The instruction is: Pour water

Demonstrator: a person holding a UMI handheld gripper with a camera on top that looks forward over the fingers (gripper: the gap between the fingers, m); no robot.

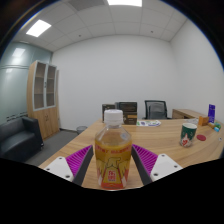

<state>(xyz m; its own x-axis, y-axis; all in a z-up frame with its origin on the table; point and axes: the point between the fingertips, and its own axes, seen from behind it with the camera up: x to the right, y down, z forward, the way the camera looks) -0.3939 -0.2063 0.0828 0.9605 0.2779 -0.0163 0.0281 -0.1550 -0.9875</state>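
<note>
A clear plastic bottle point(113, 150) with a white cap and a yellow-orange label, holding amber liquid, stands upright between my gripper's point(113, 168) two fingers. The pink pads point(80, 160) press against both sides of the bottle, so the gripper is shut on it. The bottle seems lifted above the wooden table point(165, 140), its base hidden at the bottom of the view. I see no cup or other vessel nearby.
A long wooden table stretches ahead with a green-and-white box point(188, 133) and small items on its right part. Office chairs point(155, 108) stand behind it. A wooden cabinet point(43, 95) and a dark sofa point(18, 138) are at the left.
</note>
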